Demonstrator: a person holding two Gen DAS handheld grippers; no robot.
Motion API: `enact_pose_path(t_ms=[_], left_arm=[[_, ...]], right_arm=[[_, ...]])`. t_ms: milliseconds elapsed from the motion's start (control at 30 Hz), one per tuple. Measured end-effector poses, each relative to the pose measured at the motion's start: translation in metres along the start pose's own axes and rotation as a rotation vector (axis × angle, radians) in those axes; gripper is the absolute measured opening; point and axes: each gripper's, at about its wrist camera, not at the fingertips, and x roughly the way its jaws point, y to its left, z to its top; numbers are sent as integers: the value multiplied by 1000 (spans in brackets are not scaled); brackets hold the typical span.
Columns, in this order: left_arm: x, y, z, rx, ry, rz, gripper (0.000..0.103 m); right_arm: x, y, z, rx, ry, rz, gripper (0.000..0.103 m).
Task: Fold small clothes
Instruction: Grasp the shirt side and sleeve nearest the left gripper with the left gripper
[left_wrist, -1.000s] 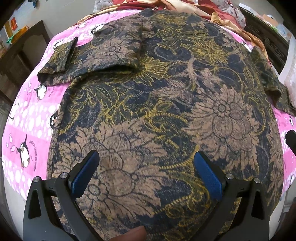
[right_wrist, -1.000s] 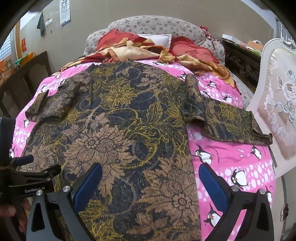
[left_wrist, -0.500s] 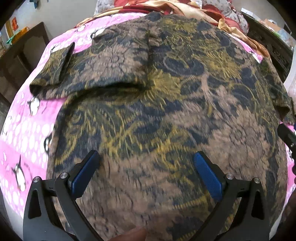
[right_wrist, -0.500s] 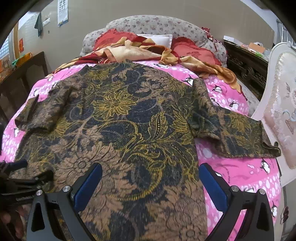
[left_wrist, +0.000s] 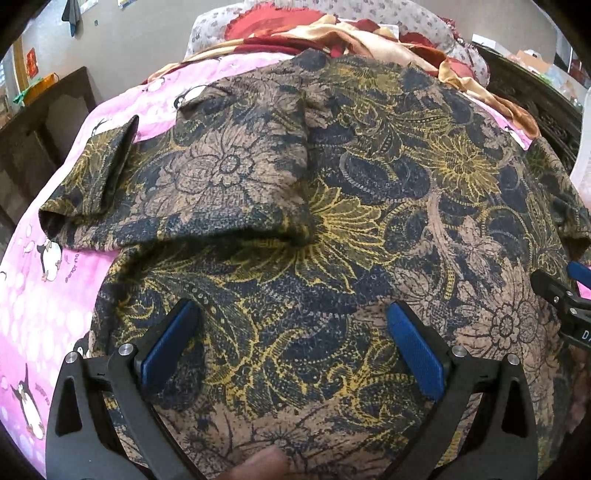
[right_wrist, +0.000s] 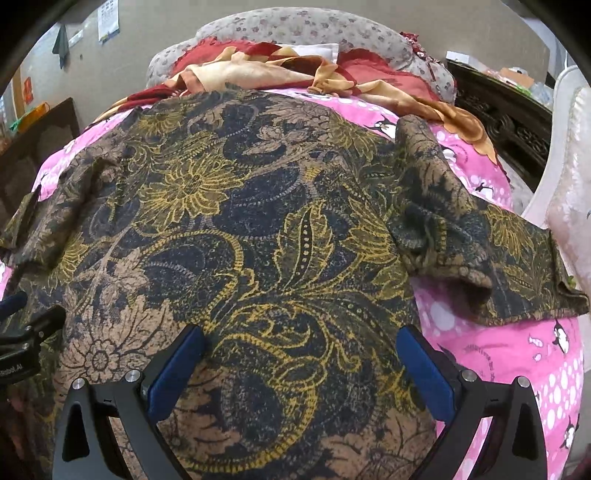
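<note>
Batik-print shirt (left_wrist: 332, 229) lies flat on the pink penguin-print bedsheet (left_wrist: 40, 280), spread across most of the bed, collar end toward the head of the bed, hem toward the foot edge. Left sleeve (left_wrist: 110, 184) sits partly over the body near the left edge of the bed, cuff turned up. Right sleeve (right_wrist: 491, 254) lies out toward the right edge, bunched at the shoulder, over bare sheet.

Left gripper (left_wrist: 291, 339): jaws spread wide, blue pads (left_wrist: 170, 343) over the lower body of the shirt, nothing pinched. Right gripper (right_wrist: 301, 362): jaws spread wide too, over the lower right part of the shirt, right pad near the side seam; nothing pinched.

Crumpled red-and-tan cloth (right_wrist: 280, 70) and a floral pillow (right_wrist: 306, 29) sit at the head of the bed. White upholstered chair (right_wrist: 569, 192) stands just beside the right edge.
</note>
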Motion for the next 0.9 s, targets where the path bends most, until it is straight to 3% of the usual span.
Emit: enact_pose_path(t_ms=[233, 433, 733, 800, 900], left_arm=[[-4, 2, -10, 6, -8, 8, 103], [-5, 2, -11, 0, -10, -1, 103], [-26, 25, 6, -66, 35, -181, 103], [-45, 31, 17, -23, -25, -115, 103], [-63, 42, 38, 80, -135, 65, 103]], right_arm=[[3, -9, -5, 51, 11, 60, 103], [2, -9, -6, 46, 9, 53, 103], [-4, 1, -8, 2, -28, -16, 103], [-5, 3, -9, -7, -38, -32, 103], [-7, 7, -9, -26, -47, -57, 103]])
